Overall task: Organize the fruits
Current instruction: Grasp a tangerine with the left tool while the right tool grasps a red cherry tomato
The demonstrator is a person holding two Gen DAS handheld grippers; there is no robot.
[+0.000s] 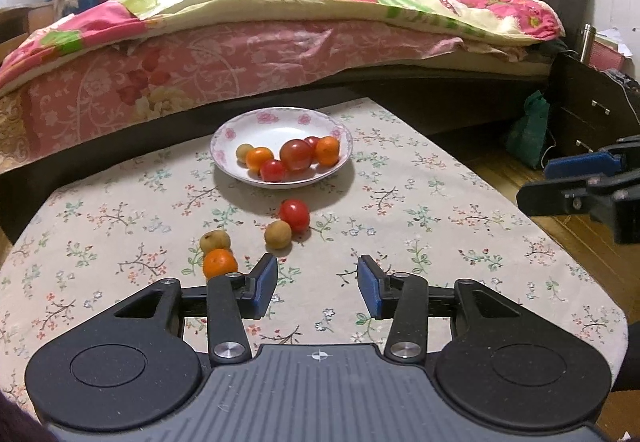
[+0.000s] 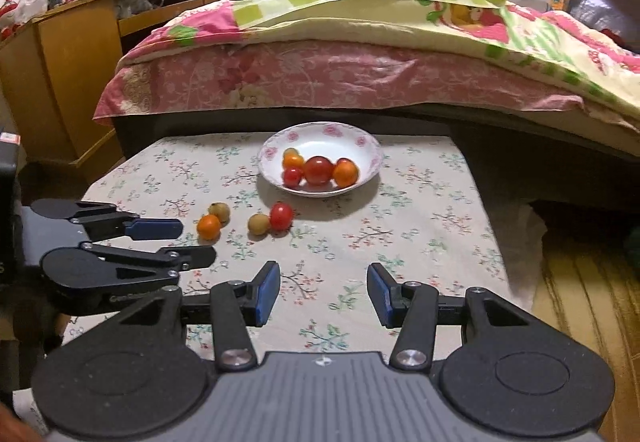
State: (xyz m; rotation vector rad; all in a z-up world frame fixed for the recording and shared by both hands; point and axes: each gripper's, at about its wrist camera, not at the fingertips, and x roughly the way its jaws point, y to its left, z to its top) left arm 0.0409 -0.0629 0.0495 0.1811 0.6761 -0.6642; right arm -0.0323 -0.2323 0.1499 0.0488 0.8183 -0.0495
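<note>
We hold the left gripper (image 1: 318,284) and right gripper (image 2: 323,292) with jaws spread and empty at the table's near edge, since four fruits (image 1: 294,215) lie loose just near of the plate (image 1: 280,122), awaiting pickup.

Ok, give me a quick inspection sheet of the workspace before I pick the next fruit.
Surface: table under a floral cloth, flat.
Job's things: plate holds six fruits; four loose on the cloth: tomato touching a brown fruit, orange touching a second brown fruit.
Clutter: nothing seen on the table beyond the fruit.
Grippers: left hand-held gripper open, empty, nearest the orange; right hand-held gripper open, empty.
Cables: thin cord by the nightstand, off the table.
Surroundings: bed behind the table, desk at left, wooden floor.
</note>
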